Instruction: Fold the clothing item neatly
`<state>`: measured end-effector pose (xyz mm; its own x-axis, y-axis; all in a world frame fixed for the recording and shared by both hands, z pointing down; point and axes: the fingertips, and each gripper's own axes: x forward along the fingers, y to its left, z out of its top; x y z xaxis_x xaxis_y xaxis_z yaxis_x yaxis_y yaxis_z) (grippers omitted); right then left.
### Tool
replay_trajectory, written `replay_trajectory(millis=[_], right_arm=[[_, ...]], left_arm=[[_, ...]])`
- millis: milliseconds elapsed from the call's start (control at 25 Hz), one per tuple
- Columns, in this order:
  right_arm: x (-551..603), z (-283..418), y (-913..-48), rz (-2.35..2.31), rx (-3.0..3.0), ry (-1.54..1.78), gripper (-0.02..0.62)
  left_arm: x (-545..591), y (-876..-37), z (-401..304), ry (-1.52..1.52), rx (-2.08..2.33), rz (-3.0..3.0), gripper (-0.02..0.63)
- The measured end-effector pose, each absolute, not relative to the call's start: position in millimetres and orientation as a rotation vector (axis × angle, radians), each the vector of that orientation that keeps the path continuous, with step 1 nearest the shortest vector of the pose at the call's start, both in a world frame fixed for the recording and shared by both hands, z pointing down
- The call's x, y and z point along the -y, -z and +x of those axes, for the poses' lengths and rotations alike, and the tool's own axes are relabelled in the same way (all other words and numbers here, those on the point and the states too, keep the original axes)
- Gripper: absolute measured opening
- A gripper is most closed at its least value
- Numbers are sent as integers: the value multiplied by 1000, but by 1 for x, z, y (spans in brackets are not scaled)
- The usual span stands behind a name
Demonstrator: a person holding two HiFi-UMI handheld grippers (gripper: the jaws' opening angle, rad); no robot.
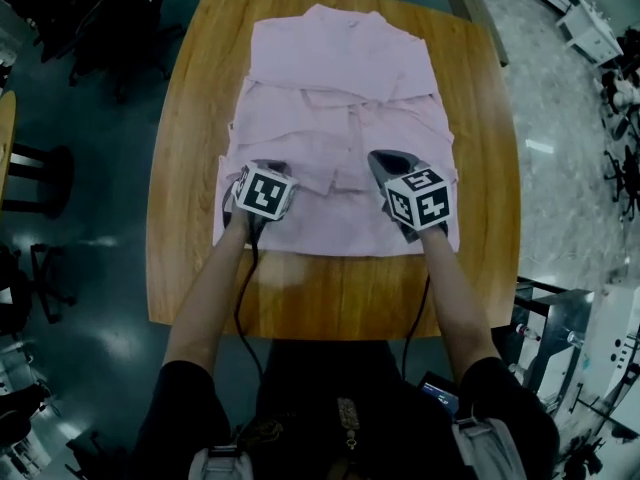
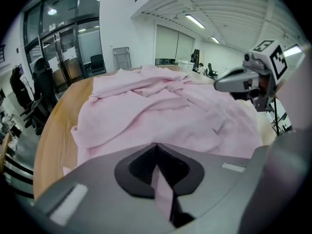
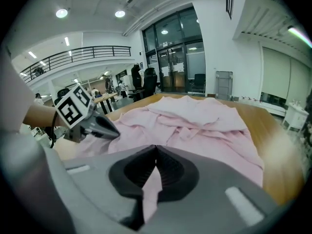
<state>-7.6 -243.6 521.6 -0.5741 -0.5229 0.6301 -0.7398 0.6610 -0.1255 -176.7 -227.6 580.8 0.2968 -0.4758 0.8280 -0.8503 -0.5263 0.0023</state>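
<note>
A pink shirt [image 1: 340, 118] lies spread on the wooden table [image 1: 180, 218], collar end far from me, partly folded and rumpled. My left gripper [image 1: 264, 168] is over the shirt's near left part, and in the left gripper view [image 2: 156, 146] its jaws are shut on a strip of the pink cloth [image 2: 163, 189]. My right gripper [image 1: 378, 158] is over the near right part. The right gripper view [image 3: 155, 148] shows its jaws shut on a fold of pink cloth [image 3: 150, 191]. Each gripper shows in the other's view: the right gripper [image 2: 220, 85] and the left gripper [image 3: 113, 131].
Bare wood runs along the table's near edge [image 1: 330, 298] and down both sides. Dark chairs [image 1: 60, 18] and a stool [image 1: 40, 173] stand on the floor to the left. White equipment [image 1: 600, 358] stands at the right. Cables hang from both grippers toward me.
</note>
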Motion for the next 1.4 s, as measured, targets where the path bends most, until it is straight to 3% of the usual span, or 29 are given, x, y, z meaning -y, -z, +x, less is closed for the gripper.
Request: replay_trajectory(millis=[320, 600, 1080, 1400], right_arm=[[189, 23, -561, 836, 2239, -611, 3], [179, 22, -592, 745, 2169, -603, 3], [264, 31, -575, 911, 2190, -536, 3], [284, 39, -544, 982, 2253, -498, 3]], left_arm=[[289, -566, -173, -1103, 1311, 2167, 8], [274, -549, -152, -987, 1257, 2162, 8], [169, -568, -80, -1061, 696, 2271, 8], [225, -575, -93, -1096, 982, 2252, 8]])
